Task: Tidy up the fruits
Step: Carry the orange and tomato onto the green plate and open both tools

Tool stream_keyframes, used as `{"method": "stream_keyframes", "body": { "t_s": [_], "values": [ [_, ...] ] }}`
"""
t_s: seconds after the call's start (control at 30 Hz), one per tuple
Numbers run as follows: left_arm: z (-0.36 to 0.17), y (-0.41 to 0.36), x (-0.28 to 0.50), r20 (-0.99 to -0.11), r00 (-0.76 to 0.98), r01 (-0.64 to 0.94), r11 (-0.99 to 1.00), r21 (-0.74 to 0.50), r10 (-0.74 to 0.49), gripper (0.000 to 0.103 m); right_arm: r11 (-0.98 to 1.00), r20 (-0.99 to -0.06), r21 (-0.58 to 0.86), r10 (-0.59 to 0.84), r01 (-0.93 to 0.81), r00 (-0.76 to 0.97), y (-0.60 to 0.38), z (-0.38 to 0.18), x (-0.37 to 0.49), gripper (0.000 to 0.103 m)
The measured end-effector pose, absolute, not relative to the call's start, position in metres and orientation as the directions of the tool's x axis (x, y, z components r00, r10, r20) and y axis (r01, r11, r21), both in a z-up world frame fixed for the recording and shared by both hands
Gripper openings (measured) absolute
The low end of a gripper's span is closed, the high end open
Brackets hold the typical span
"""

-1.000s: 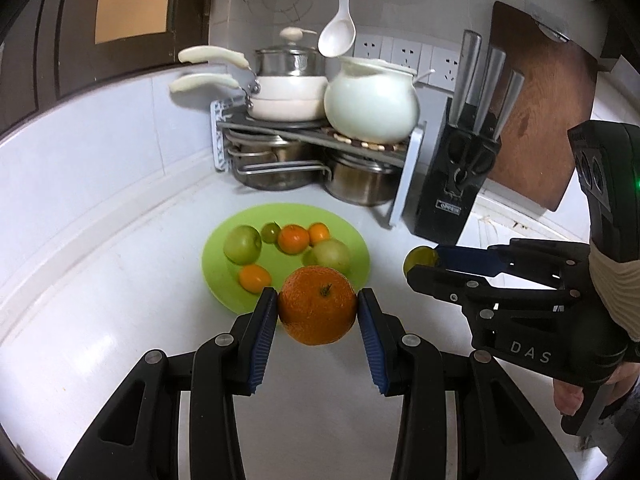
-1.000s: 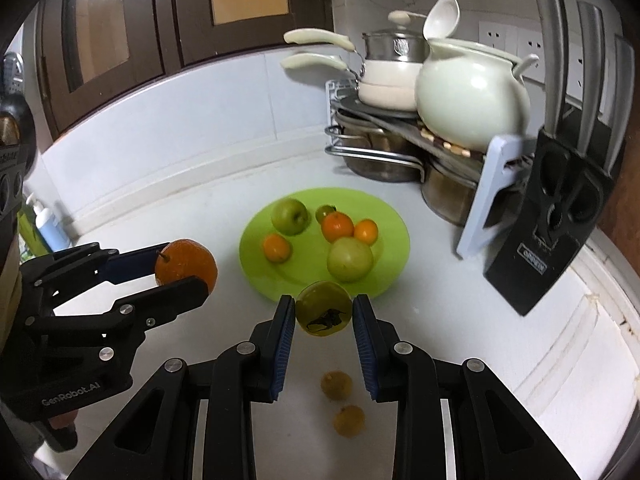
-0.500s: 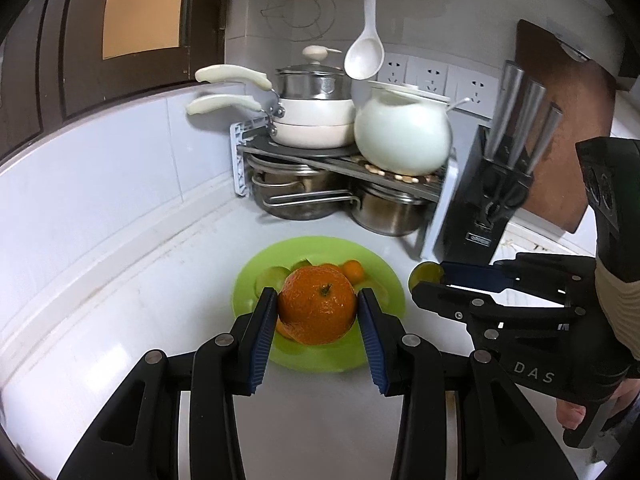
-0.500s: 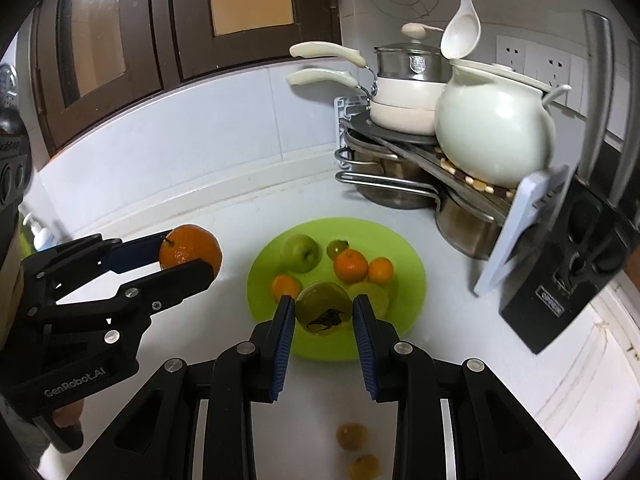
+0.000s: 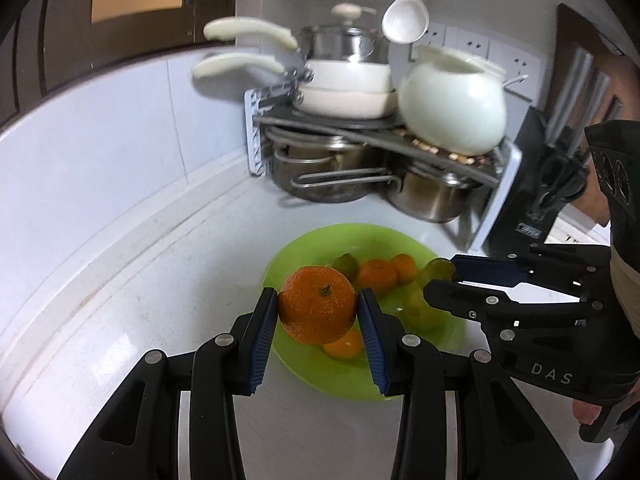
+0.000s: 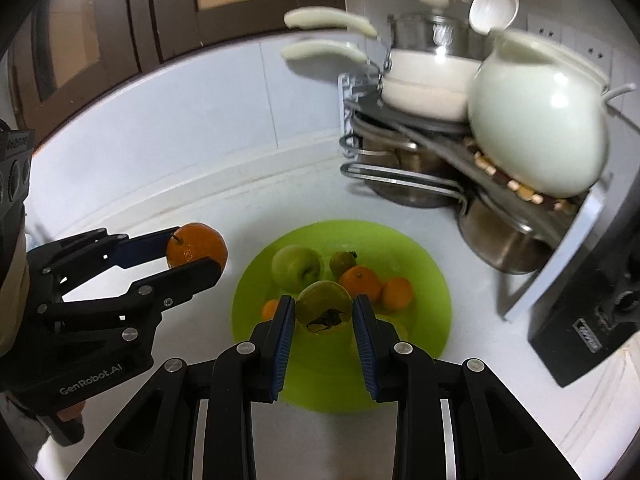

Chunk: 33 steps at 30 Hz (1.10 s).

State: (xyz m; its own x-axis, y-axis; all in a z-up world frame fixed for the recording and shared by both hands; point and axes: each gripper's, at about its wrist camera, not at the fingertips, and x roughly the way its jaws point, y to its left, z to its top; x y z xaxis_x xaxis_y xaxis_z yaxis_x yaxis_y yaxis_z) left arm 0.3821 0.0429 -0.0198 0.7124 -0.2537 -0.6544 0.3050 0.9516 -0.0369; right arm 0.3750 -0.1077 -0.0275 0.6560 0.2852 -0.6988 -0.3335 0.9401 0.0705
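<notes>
Left tool (image 5: 317, 309), dimpled orange (image 5: 316, 304)

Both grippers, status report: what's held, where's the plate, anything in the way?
Left gripper shut on large orange. Right gripper shut on yellow-green fruit. Round green plate below, five fruits aboard. Nothing blocking.

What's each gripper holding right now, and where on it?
The left gripper pinches an orange by its sides. The right gripper pinches a yellow-green fruit by its sides.
</notes>
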Motion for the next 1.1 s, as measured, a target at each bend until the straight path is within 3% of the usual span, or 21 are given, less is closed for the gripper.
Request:
{"method": "stream_keyframes", "body": {
  "t_s": [0.7,1.1],
  "values": [
    [-0.07,0.039,0.428,-0.752,0.601,0.337,0.939,-0.07,-0.272,0.041,0.95,-0.78,0.066,0.239,-0.304,0.578,-0.099,-0.073,0.417,0.031],
    [-0.052,0.041,0.416,-0.717,0.646,0.326,0.944,-0.05,-0.261,0.05,0.956,-0.768,0.069,0.234,-0.286,0.597,-0.105,-0.061,0.407,0.032]
  ]
}}
